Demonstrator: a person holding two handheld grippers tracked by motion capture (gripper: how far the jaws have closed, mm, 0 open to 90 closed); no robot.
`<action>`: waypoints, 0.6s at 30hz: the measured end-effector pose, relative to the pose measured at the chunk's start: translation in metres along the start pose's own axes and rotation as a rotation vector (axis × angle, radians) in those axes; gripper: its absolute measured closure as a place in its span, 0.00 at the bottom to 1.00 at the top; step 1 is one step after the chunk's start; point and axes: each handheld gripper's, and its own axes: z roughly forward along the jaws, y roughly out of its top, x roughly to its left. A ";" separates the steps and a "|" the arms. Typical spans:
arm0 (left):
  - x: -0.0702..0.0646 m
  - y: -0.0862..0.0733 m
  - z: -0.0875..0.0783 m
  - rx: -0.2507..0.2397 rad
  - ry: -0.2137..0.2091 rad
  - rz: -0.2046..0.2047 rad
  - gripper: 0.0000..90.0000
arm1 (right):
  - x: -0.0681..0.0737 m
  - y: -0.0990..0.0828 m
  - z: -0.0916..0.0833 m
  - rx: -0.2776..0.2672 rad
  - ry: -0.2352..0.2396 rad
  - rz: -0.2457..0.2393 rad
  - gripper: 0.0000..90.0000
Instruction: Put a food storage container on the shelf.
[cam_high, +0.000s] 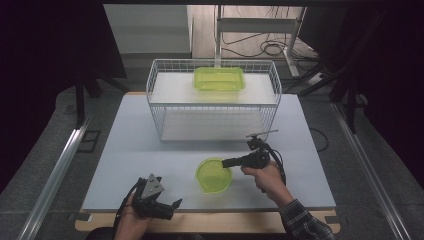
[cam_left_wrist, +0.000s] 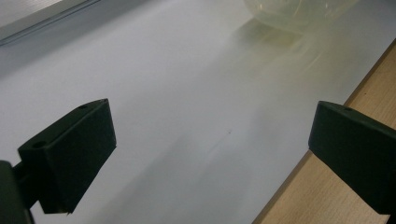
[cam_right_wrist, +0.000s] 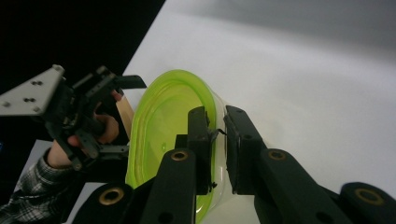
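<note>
At the near left edge of the white table (cam_high: 125, 165), the left gripper (cam_high: 167, 206) rests low in the person's hand with its jaws spread wide and nothing between them; its own view looks across bare tabletop and the wooden edge strip (cam_left_wrist: 322, 186). Just beyond, near the middle of the table, sits the round yellow-green bowl (cam_high: 214, 175). The right gripper (cam_high: 227, 162) reaches in from the right and pinches the bowl's right rim, one jaw inside the wall and one outside, pads pressed on the plastic. Farther back stands a white wire basket (cam_high: 165, 107), and a yellow-green rectangular container (cam_high: 219, 79) lies on its top
</note>
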 end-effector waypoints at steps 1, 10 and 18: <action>0.000 0.000 0.000 0.000 0.000 0.001 0.01 | 0.001 0.000 -0.002 -0.006 0.003 0.001 0.90; 0.000 0.000 0.000 -0.003 0.000 -0.001 0.00 | 0.006 0.008 -0.022 -0.070 0.016 -0.003 0.90; 0.000 0.000 0.000 -0.003 -0.001 -0.003 0.00 | 0.013 0.016 -0.038 -0.117 0.016 -0.003 0.90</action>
